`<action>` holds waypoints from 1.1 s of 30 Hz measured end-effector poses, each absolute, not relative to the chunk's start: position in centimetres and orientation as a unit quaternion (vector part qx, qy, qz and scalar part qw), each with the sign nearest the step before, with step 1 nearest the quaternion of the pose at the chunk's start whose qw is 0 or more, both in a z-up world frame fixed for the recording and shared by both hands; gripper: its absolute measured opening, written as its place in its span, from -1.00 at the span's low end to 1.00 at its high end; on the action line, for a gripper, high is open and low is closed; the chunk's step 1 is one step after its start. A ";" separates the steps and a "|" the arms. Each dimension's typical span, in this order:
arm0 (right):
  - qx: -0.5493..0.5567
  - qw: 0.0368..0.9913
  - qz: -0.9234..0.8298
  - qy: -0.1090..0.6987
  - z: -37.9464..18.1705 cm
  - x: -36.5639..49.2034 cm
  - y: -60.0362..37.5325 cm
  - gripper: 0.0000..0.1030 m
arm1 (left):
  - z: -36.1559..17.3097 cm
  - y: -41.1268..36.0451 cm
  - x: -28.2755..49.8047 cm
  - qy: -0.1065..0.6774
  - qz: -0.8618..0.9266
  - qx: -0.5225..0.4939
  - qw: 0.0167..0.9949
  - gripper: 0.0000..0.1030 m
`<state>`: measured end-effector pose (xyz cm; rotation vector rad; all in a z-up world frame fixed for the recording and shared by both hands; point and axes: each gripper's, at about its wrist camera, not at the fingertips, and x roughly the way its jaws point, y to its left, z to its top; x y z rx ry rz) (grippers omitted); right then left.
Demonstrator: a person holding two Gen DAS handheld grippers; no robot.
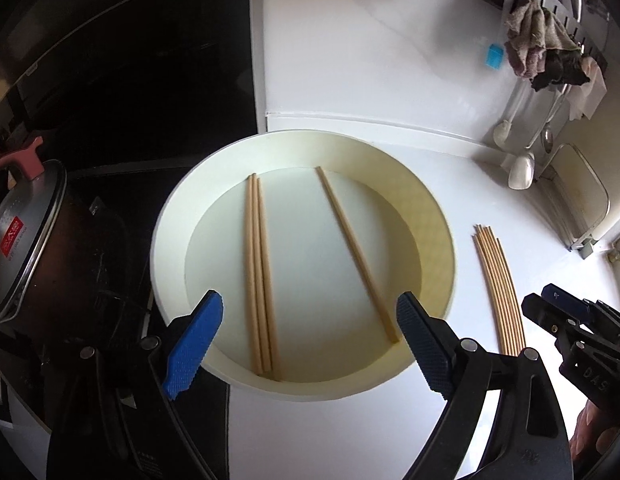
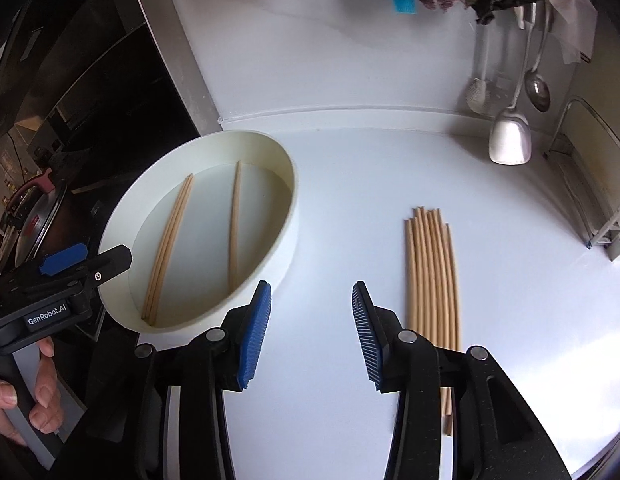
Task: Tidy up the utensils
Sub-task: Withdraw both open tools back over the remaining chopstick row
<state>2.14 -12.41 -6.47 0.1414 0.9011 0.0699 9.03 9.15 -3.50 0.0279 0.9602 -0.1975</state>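
Left gripper (image 1: pixel 310 340) over basin (image 1: pixel 170 216) — right gripper (image 2: pixel 311 332) beside chopsticks (image 2: pixel 431 272); jaws apart.

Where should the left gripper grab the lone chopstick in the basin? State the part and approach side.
Grip the lone chopstick near mid-length, coming straight down with fingers straddling it crosswise. It lies flat on the basin floor, apart from the pair, and the left gripper is open above.

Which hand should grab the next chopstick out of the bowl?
Probably the left. The left hand-held gripper hangs open right over the bowl, straddling the chopsticks inside. The right hand-held gripper is open over bare counter beside the sorted bundle.
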 end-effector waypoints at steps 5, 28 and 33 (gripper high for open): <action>0.076 0.896 0.008 0.438 -7.0 0.1 -16.5 -0.17 | -3.3 5.6 7.7 0.460 -0.119 0.019 0.880 0.72; 0.103 0.889 -0.022 0.446 -16.1 -1.9 -26.5 -0.10 | -9.2 -7.3 3.5 0.442 -0.177 0.049 0.878 0.75; 0.089 0.902 -0.016 0.423 -17.0 -0.7 -26.3 -0.10 | -11.5 -8.5 3.6 0.438 -0.180 0.048 0.880 0.75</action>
